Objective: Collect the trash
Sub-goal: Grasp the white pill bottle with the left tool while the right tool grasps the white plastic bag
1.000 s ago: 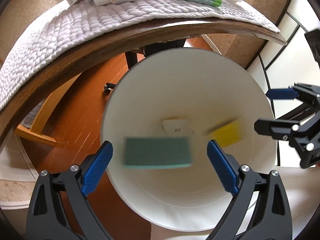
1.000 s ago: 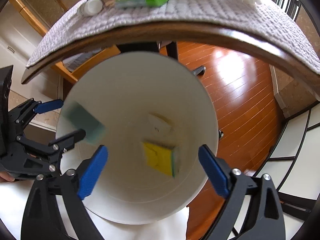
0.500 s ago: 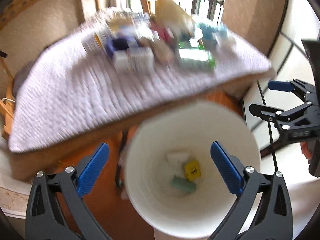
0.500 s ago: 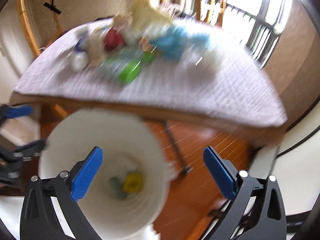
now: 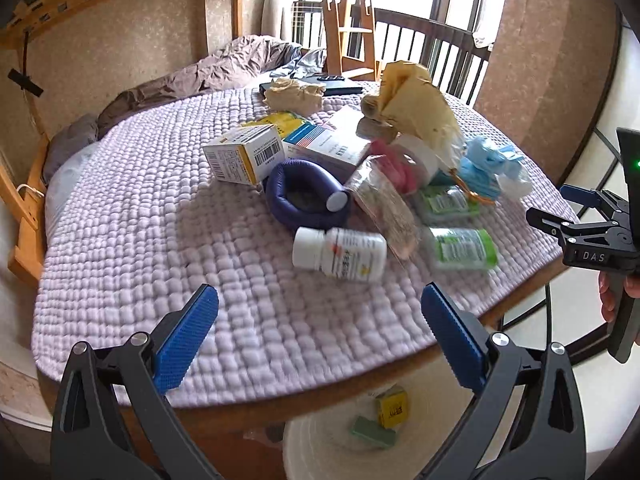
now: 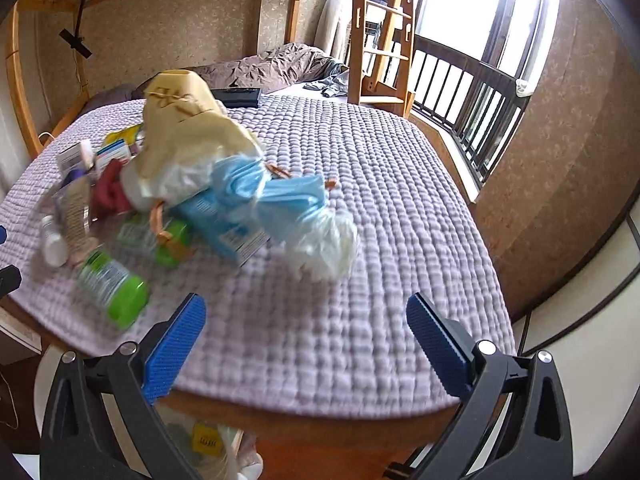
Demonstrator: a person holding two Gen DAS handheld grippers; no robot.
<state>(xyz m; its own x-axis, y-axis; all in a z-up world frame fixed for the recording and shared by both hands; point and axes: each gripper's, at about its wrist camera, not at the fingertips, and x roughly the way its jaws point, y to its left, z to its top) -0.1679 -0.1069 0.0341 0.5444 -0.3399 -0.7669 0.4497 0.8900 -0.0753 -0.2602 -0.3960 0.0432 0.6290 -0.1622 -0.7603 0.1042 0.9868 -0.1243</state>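
Observation:
A pile of trash lies on a round table with a lilac quilted cover (image 5: pixel 132 248): a white pill bottle (image 5: pixel 340 254), green-capped bottles (image 5: pixel 460 248), boxes (image 5: pixel 244 158), a blue ring pouch (image 5: pixel 304 196), blue masks (image 6: pixel 280 196) and a crumpled yellow paper bag (image 6: pixel 184 128). A white bin (image 5: pixel 320 452) stands below the table's front edge and holds a green sponge (image 5: pixel 374 432) and a yellow sponge (image 5: pixel 392 406). My left gripper (image 5: pixel 316 344) is open and empty above the table's near edge. My right gripper (image 6: pixel 304 348) is open and empty, also seen at the left view's right side (image 5: pixel 576 216).
A bunk bed with a brown duvet (image 5: pixel 224 68) and a wooden ladder (image 5: pixel 348 20) stand behind the table. A dark railing (image 6: pixel 472 92) runs along the window. A black flat device (image 6: pixel 236 97) lies at the table's far edge.
Both grippers have risen from over the bin's mouth to table height. The green and yellow sponges have dropped to the bin's bottom. Both jaws stay open.

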